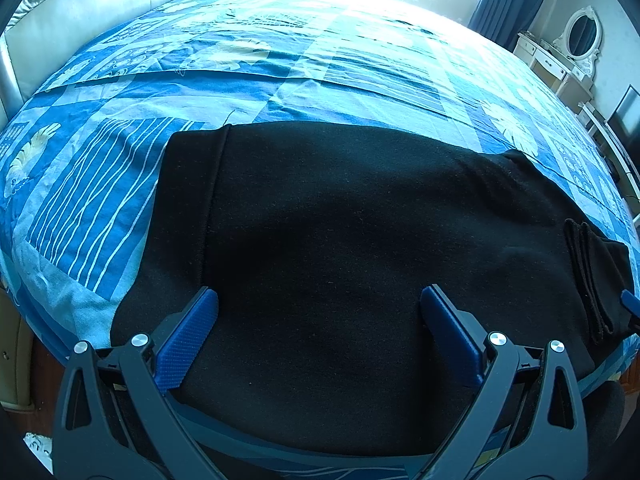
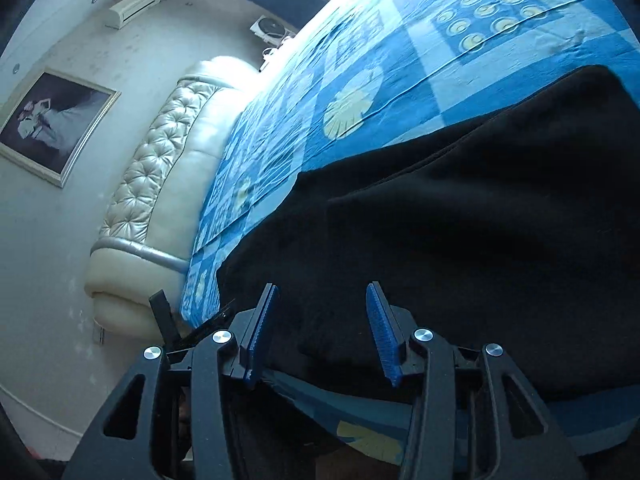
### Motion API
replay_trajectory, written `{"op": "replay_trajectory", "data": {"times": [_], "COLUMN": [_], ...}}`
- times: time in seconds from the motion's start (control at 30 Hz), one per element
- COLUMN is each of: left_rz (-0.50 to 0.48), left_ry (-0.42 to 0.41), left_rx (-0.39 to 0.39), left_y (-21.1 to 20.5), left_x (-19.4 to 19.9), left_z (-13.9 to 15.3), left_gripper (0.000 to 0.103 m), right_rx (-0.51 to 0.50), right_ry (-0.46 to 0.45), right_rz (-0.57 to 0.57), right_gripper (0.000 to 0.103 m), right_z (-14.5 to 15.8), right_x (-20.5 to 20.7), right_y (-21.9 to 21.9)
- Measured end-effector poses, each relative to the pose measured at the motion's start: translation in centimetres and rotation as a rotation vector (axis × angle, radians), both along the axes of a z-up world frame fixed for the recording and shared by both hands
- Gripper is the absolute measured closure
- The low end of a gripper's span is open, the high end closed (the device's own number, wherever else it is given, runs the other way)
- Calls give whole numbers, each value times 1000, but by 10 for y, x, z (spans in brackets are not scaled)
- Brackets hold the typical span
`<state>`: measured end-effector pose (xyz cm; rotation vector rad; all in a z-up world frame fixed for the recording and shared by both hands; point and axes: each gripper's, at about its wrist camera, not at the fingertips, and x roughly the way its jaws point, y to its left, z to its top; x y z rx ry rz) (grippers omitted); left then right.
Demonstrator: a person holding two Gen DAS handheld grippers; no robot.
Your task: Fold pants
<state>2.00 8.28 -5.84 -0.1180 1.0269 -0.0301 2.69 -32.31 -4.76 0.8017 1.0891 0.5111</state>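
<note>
- Lying folded near the bed's front edge, the black pants (image 1: 340, 240) are covering the blue patterned bedspread (image 1: 248, 80).
- Hovering over the pants, the left gripper (image 1: 318, 312) is keeping its fingers wide apart, gripping nothing.
- Tilting above the pants, the right gripper (image 2: 322, 320) is showing parted, empty fingers.

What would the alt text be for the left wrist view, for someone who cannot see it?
Black pants lie spread flat on a bed with a blue patterned bedspread, and the left gripper hangs over them with its two blue fingers wide apart, holding nothing. A white dressing table with an oval mirror stands at the far right.
</note>
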Motion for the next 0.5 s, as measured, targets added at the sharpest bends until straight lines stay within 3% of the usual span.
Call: {"op": "replay_trajectory", "data": {"times": [0.1,0.2,0.37,0.5], "left_rz": [-8,-24,-2,54], "left_ry": [8,33,39,82], "left_rx": [-11,-59,-259,-435], "left_y": [1,8,54,108], "left_x": [0,2,5,11], "left_z": [1,8,26,14], "left_gripper": [2,2,2,2], "right_rx": [-15,-14,-11,-4], "right_ry": [52,69,48,42], "right_rz": [85,72,85,84], "right_gripper": [56,51,48,46], "right_z": [-13,-22,-23,-23], "right_x": [5,2,-5,-2], "right_y": [32,35,34,40]}}
